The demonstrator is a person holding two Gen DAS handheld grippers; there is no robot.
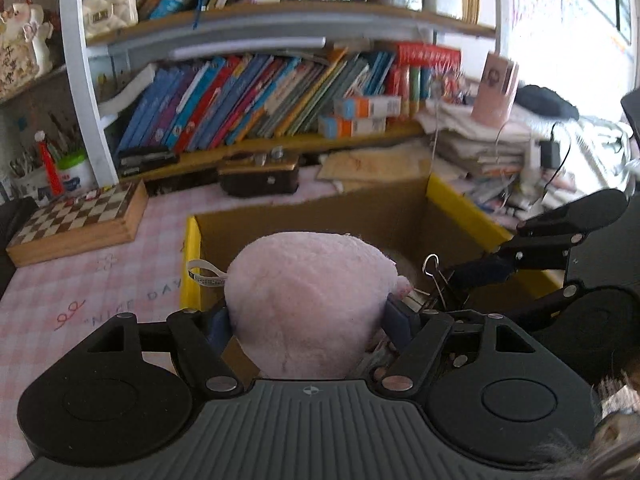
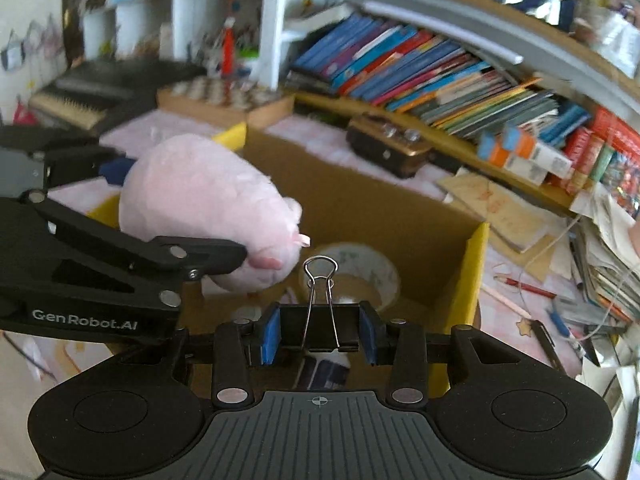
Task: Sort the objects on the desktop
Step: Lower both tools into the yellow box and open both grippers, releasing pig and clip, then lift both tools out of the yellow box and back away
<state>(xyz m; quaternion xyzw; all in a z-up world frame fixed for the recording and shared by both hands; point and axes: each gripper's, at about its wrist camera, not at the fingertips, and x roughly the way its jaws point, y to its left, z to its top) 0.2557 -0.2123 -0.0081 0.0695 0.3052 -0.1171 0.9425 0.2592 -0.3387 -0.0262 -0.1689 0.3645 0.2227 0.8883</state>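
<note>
My left gripper (image 1: 308,316) is shut on a pink plush toy (image 1: 308,300), held over the near edge of an open cardboard box (image 1: 360,208) with yellow flaps. The plush also shows in the right wrist view (image 2: 200,204), above the box (image 2: 360,200). My right gripper (image 2: 320,334) is shut on a black binder clip (image 2: 320,320) with wire handles, held over the box; the clip also shows in the left wrist view (image 1: 438,280). A tape roll (image 2: 356,272) and other small items lie inside the box.
A chessboard box (image 1: 80,220) lies left on the pink checked cloth. A brown case (image 1: 260,178) sits behind the cardboard box. Shelves of books (image 1: 260,100) stand at the back. Paper stacks (image 1: 480,140) and pencils (image 2: 520,288) clutter the right.
</note>
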